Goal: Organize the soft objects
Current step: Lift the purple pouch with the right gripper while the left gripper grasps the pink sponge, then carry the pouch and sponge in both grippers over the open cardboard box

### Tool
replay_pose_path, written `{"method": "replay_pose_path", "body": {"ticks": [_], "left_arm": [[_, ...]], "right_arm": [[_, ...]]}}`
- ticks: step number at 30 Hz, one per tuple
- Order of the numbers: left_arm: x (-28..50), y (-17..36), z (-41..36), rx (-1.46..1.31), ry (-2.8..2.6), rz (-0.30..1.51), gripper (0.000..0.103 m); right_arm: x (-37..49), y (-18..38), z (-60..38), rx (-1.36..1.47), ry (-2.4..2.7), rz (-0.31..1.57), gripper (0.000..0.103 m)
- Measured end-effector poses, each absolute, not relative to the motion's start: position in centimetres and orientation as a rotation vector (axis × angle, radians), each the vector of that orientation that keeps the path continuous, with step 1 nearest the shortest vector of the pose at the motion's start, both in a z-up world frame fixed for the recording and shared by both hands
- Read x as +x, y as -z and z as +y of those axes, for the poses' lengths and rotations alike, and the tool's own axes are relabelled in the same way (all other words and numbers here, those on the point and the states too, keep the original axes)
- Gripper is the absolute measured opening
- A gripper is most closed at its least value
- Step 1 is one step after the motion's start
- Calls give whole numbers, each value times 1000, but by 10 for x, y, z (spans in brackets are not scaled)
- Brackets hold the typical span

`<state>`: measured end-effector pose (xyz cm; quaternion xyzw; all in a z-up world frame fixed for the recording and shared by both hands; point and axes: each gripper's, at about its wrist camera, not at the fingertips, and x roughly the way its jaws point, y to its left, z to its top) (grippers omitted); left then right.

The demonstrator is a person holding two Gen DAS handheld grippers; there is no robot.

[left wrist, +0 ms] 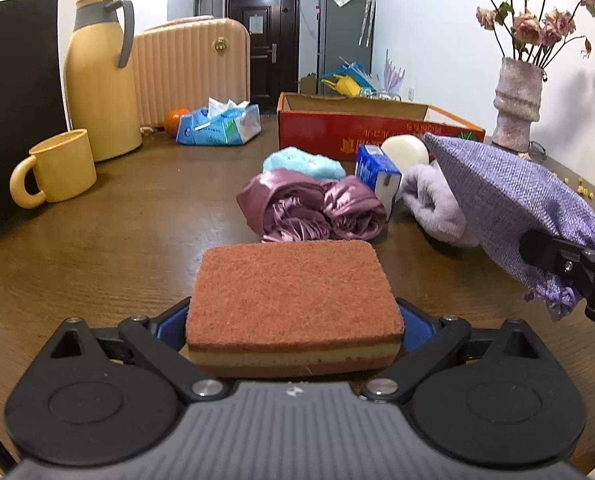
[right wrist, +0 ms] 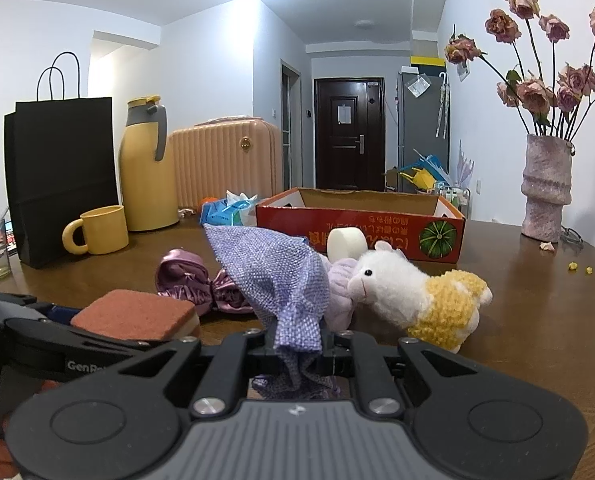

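**Both claws loaded: sponge on the left, purple bag on the right**

The left claw pinches a rust-topped sponge by its sides, just above the brown desk. The right claw is pressed together on the gathered neck of a purple woven bag, whose body fans up and forward.

Only the left wrist view shows the blue fluffy cloth and the blue-and-white carton behind the crumpled mauve satin fabric. Only the right wrist view shows the plush alpaca lying on the desk just beside the bag, in front of the red cardboard box. The box's inside shows only there too, and what can be seen of it is bare cardboard.
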<state>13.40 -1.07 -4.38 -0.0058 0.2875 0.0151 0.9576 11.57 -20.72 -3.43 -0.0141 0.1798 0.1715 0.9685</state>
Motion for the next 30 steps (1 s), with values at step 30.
{"method": "replay_pose_path", "body": {"ticks": [30], "left_arm": [[143, -25, -18, -11, 26, 398, 101]], "right_arm": [[134, -19, -208, -56, -316, 226, 13]]}}
